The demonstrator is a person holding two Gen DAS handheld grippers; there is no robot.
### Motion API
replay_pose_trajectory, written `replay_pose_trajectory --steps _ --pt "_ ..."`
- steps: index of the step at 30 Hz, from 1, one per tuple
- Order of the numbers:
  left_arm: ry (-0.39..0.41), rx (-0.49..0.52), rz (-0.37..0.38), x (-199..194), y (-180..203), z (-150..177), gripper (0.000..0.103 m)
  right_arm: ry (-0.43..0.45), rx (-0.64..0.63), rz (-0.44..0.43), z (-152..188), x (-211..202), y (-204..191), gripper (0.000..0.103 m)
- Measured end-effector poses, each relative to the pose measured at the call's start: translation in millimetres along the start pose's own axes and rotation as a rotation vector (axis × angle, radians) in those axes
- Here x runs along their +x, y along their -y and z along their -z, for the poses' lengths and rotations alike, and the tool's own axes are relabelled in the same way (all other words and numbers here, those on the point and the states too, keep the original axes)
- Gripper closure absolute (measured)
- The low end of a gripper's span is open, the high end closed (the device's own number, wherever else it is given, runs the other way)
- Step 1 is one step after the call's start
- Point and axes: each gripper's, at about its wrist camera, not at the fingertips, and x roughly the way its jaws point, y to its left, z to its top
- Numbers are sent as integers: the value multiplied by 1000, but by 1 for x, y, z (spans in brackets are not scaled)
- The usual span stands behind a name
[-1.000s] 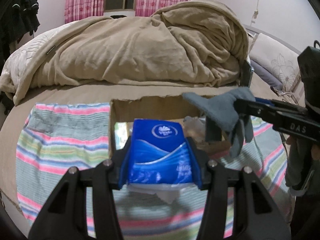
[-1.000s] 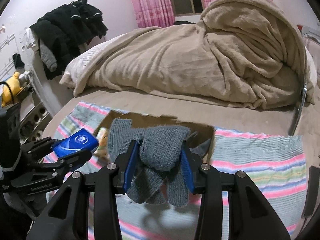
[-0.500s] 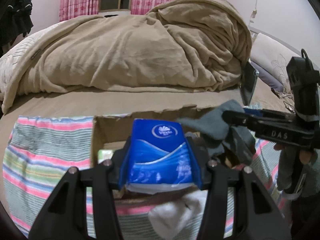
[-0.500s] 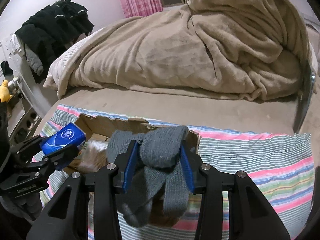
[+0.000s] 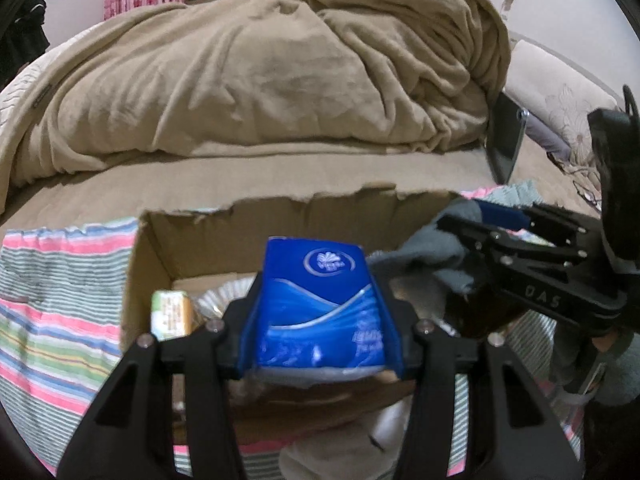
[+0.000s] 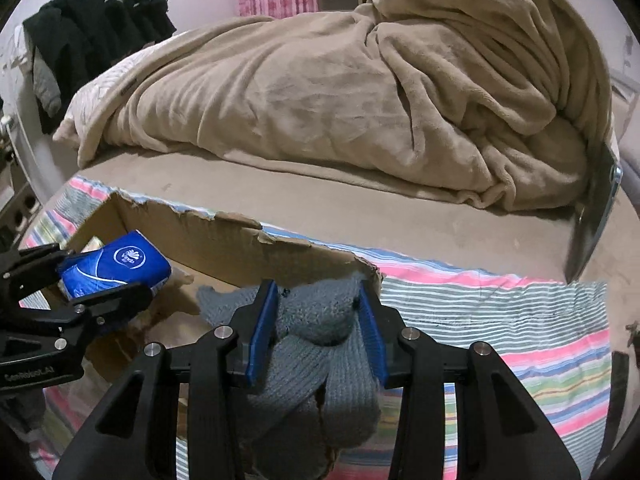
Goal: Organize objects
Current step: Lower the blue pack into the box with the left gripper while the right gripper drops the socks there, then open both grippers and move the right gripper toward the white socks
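Inside cardboard box (image 5: 208, 240): yellow packet (image 5: 172, 314); tissue pack (image 5: 320, 304), grey glove (image 6: 320, 320) held above

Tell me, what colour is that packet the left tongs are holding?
Bright blue with a white logo: the tissue packet shows best in the left wrist view.

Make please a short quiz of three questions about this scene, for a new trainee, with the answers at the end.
1. True or false: both grippers carry something.
2. What sits between the jaws of the left gripper? A) green packet B) blue tissue pack C) grey glove
3. Fill in: the right gripper holds a grey knitted ____ over the cardboard box.

Key
1. True.
2. B, the blue tissue pack.
3. Glove: the grey knitted glove.
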Motion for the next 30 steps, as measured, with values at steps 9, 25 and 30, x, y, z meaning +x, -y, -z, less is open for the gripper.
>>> replay_pose_trajectory --steps 9,25,30 --pt "-4 -20 29 -5 -5 0 48 24 56 -41 -4 -16 1 51" --pt "74 -18 44 -86 -6 16 42 38 114 -35 12 -79 -20 25" --pt "90 -34 38 -112 -11 28 29 40 106 -49 19 -94 -34 25"
